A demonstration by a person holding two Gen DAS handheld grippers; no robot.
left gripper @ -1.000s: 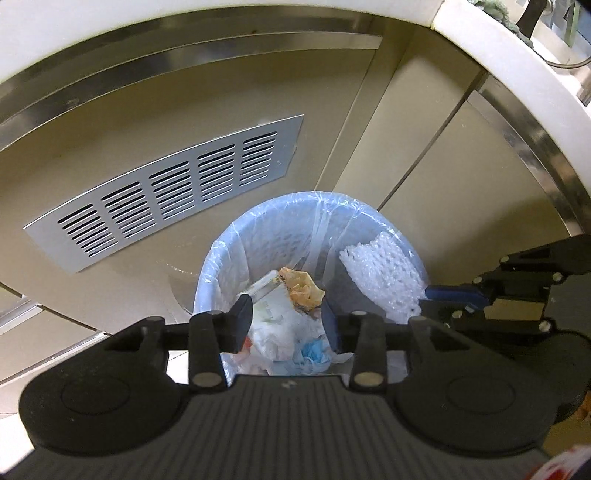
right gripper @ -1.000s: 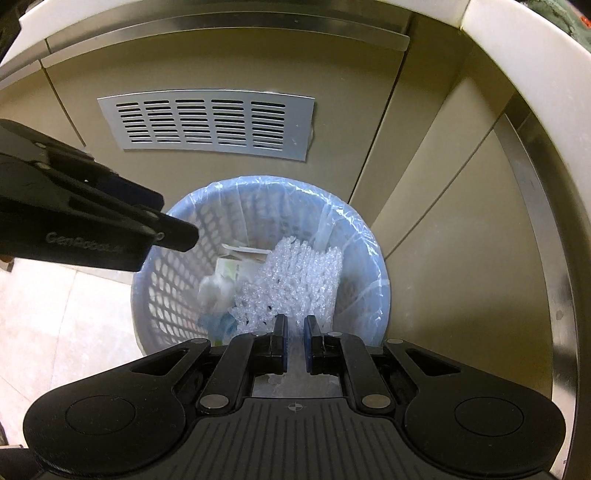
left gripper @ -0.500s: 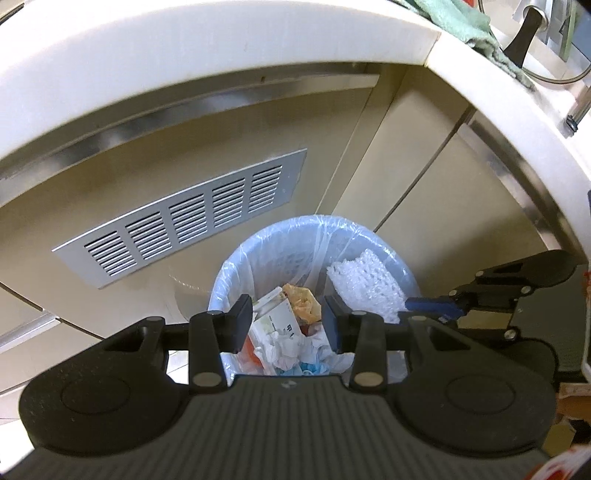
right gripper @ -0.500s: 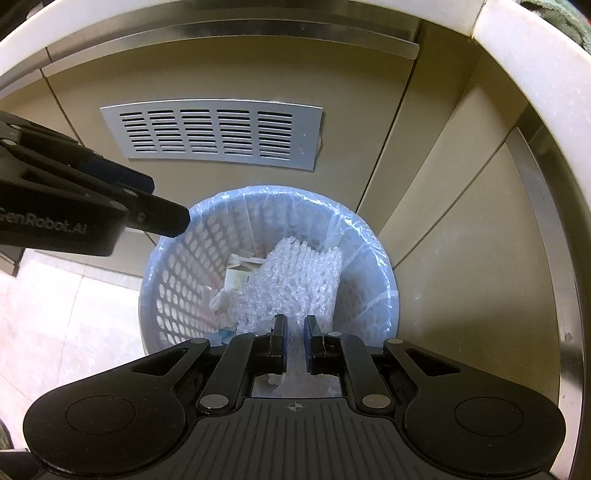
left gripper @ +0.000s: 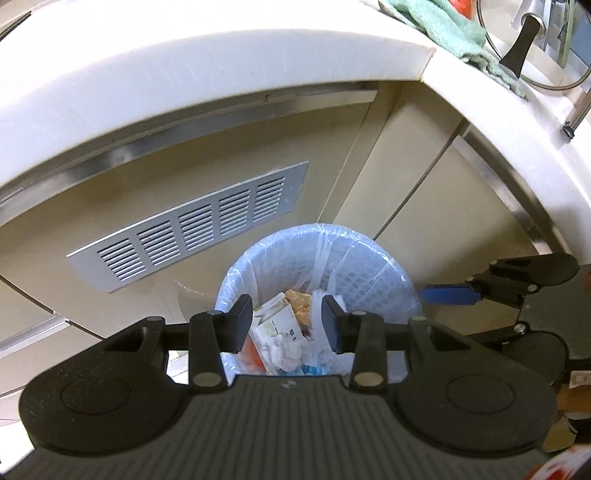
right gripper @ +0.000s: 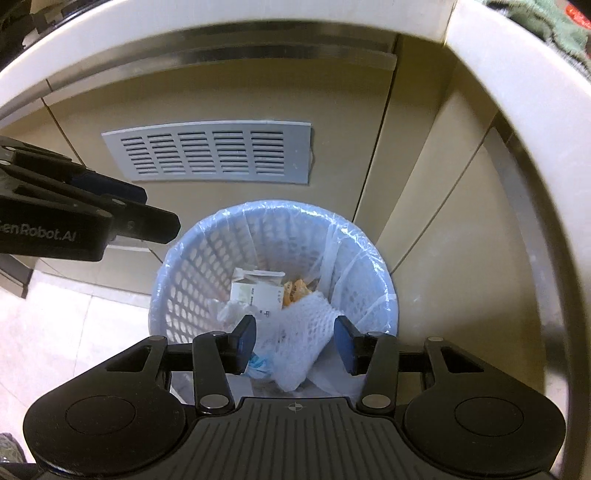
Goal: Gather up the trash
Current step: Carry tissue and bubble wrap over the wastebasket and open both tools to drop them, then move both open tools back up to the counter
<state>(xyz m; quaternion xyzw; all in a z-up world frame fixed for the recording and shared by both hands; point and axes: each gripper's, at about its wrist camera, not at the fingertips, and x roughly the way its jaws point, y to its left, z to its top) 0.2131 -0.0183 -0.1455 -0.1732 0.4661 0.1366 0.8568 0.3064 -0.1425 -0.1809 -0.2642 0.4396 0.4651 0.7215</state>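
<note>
So both grippers are hanging over the bin right now, pointing steeply down into it, which makes sense since that's where everything is getting dumped. The right gripper (right gripper: 295, 341) has just been opening its jaws and they're standing spread, with the white foam net (right gripper: 301, 332) lying below and between them, loose, neither pad touching it. Looks to me like a drop: the net is sitting inside the trash basket (right gripper: 192, 280), flopped against the wall nearest the gripper on top of the other junk.

Just past the right gripper's fingertips you can see a small white carton (right gripper: 255, 291) and an orange crumpled wrapper (right gripper: 295, 290), with some tissue bits off to its left side. All of it is already in the liner bag (right gripper: 354, 236), which is folded over the rim so nothing slips through the basket holes.

The left gripper (left gripper: 287, 323) is partly spread too, nothing between its pads, just looking down at the same pile from the other side. I'm guessing it's idling there because its own piece is already in.

Up beyond the left gripper, on the surface (left gripper: 184, 74), a green cloth (left gripper: 450, 33) is bunched up. Can't tell if that counts as trash or just belongs there.
</note>
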